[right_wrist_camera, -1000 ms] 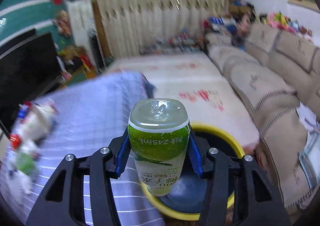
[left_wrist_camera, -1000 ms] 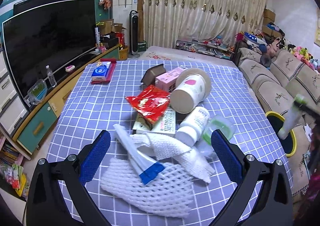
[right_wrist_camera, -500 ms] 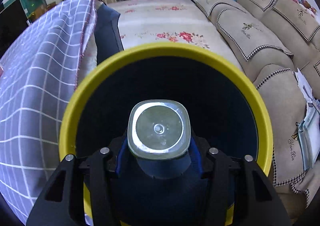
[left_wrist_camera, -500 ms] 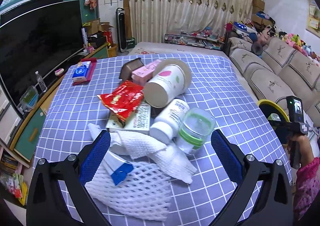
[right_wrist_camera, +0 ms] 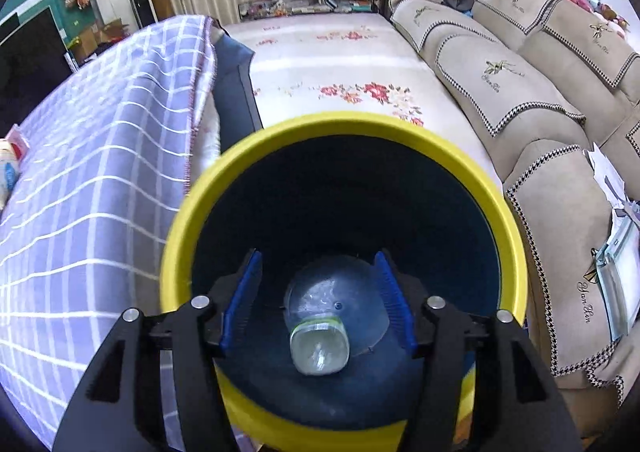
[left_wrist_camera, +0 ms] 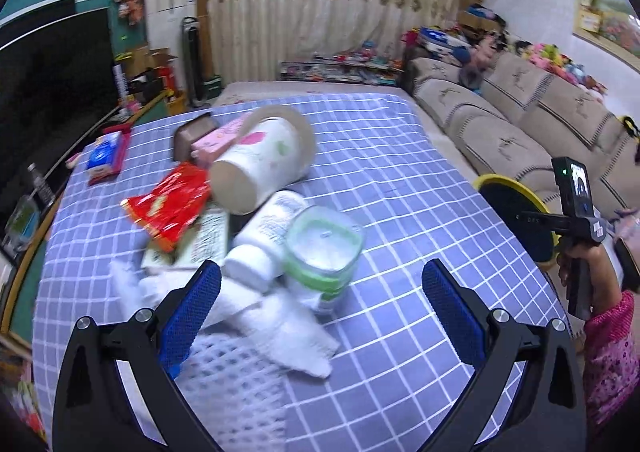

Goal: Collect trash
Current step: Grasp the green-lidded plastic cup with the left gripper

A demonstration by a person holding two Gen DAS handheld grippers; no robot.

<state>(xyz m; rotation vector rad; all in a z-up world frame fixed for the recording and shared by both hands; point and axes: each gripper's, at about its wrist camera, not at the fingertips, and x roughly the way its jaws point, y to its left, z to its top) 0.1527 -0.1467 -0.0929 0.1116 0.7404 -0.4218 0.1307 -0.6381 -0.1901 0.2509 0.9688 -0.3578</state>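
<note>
Clear squarish plastic bottle [right_wrist_camera: 319,348] in round yellow-rimmed bin [right_wrist_camera: 344,127]

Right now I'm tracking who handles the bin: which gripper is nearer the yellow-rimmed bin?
Right. The right gripper is inside the mouth of the yellow-rimmed bin, above a bottle. The left gripper is over the checked table, beside the bin.

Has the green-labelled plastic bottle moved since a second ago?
Yes. The green-labelled plastic bottle has dropped from between the right gripper pads, whose jaws just opened, down inside the yellow-rimmed bin.
</note>
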